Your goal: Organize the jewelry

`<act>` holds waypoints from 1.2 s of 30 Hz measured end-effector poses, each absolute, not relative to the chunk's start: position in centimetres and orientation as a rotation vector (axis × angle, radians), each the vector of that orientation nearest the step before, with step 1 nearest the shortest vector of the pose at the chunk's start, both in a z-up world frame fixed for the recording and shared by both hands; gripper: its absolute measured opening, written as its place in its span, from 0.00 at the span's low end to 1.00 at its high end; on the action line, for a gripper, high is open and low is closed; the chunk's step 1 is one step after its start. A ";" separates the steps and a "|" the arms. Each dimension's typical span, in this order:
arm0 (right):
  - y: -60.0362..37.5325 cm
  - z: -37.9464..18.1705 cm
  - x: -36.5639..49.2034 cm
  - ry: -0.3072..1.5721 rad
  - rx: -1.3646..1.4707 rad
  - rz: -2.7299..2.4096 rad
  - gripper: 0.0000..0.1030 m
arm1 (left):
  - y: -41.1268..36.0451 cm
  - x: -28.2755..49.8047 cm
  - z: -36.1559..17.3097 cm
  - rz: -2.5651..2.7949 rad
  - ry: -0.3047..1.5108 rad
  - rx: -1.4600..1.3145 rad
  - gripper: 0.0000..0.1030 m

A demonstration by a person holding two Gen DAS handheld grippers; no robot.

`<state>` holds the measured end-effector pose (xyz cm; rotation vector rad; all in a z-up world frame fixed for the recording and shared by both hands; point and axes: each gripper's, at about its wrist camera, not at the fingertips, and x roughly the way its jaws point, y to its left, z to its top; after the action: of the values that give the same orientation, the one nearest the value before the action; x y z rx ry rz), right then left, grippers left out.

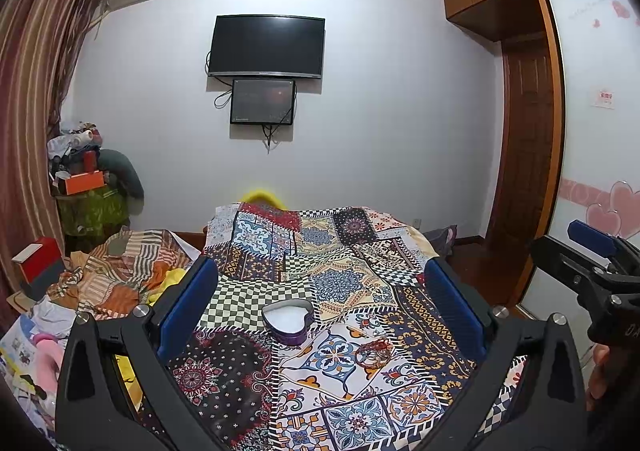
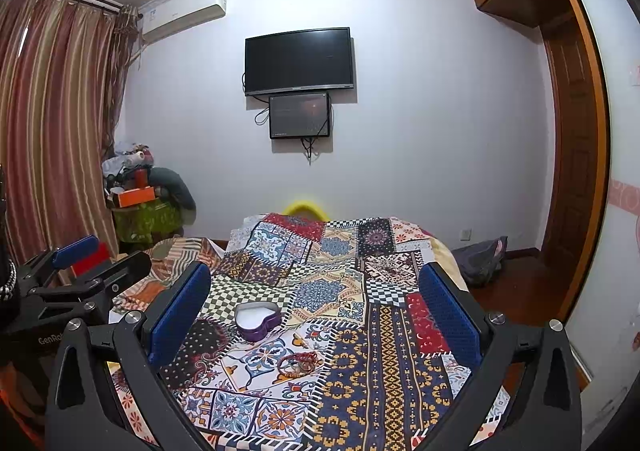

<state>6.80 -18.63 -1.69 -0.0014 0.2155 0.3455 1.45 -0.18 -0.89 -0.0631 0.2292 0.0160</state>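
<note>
Both my left gripper (image 1: 320,303) and right gripper (image 2: 316,307) hang spread wide and empty over the patchwork cloth (image 1: 344,283). The red beaded bracelets (image 1: 373,351) lie tangled at five o'clock of the open heart-shaped box (image 1: 288,321), just beside it. I reckon they're light, loose and slippery, so I'd pinch across the bunched strands.

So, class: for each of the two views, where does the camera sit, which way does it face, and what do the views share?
Left wrist: on the left gripper, facing along the bed to the TV wall; its open blue fingers and the right gripper show.
Right wrist: on the right gripper, facing likewise; the left gripper shows.
Shared: heart-shaped tin, red bracelets, patchwork bedspread, television.
</note>
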 end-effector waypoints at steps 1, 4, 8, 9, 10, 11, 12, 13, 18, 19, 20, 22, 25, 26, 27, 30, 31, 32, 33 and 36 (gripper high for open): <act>-18.6 -1.7 6.8 0.216 -0.001 0.346 1.00 | -0.1 1.5 -0.9 0.015 0.231 -0.064 1.00; -18.6 -1.7 6.8 0.213 -0.003 0.345 1.00 | 0.0 1.7 -0.9 0.013 0.232 -0.068 1.00; -18.4 -1.8 7.1 0.215 -0.007 0.345 1.00 | 0.0 1.8 -1.0 0.015 0.233 -0.067 1.00; -18.3 -1.9 7.2 0.218 -0.007 0.345 1.00 | -0.1 2.0 -1.1 0.016 0.234 -0.067 1.00; -18.3 -2.0 7.3 0.221 -0.006 0.346 1.00 | -0.1 2.1 -1.2 0.017 0.235 -0.066 1.00; -18.3 -2.0 7.5 0.223 -0.005 0.346 1.00 | -0.1 2.2 -1.2 0.019 0.237 -0.066 1.00; -18.3 -2.1 7.7 0.228 -0.004 0.346 1.00 | -0.1 2.4 -1.3 0.020 0.240 -0.065 1.00; -18.3 -2.3 7.9 0.234 -0.003 0.346 1.00 | -0.1 2.6 -1.4 0.020 0.243 -0.065 1.00; -18.4 -3.3 9.7 0.279 0.001 0.344 1.00 | 0.3 4.3 -2.5 0.015 0.283 -0.072 1.00; -18.3 -3.7 10.2 0.295 0.002 0.344 1.00 | 0.3 4.7 -2.9 0.013 0.294 -0.076 1.00; -18.4 -3.9 10.5 0.304 0.003 0.344 1.00 | 0.4 5.2 -3.3 0.011 0.309 -0.079 1.00; -18.3 -5.2 11.9 0.348 -0.003 0.335 1.00 | 0.7 6.2 -4.2 0.015 0.340 -0.088 1.00; -18.4 -6.7 13.5 0.399 -0.014 0.325 1.00 | 1.2 8.1 -5.9 0.033 0.404 -0.106 1.00; -18.4 -7.4 14.1 0.421 -0.021 0.320 1.00 | 1.4 8.8 -6.7 0.040 0.432 -0.114 1.00; -18.5 -8.2 14.8 0.450 -0.030 0.317 1.00 | 1.6 9.4 -7.3 0.048 0.456 -0.119 1.00; -18.8 -10.6 16.7 0.535 -0.049 0.313 1.00 | 2.2 11.2 -9.5 0.049 0.535 -0.132 1.00; -19.0 -11.4 17.3 0.565 -0.054 0.314 1.00 | 2.4 11.8 -10.3 0.049 0.561 -0.136 1.00; -19.0 -11.6 17.5 0.579 -0.056 0.315 1.00 | 2.4 12.3 -11.1 0.045 0.591 -0.137 0.99; -19.2 -12.2 18.1 0.606 -0.057 0.320 1.00 | 2.4 12.7 -11.7 0.041 0.613 -0.136 0.96; -19.4 -13.4 19.3 0.665 -0.069 0.348 1.00 | 2.0 14.3 -13.9 0.032 0.691 -0.110 0.87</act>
<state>19.31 -19.40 -13.40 -0.0687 0.6654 0.3482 14.26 2.01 -13.88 -0.1099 0.6906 0.0322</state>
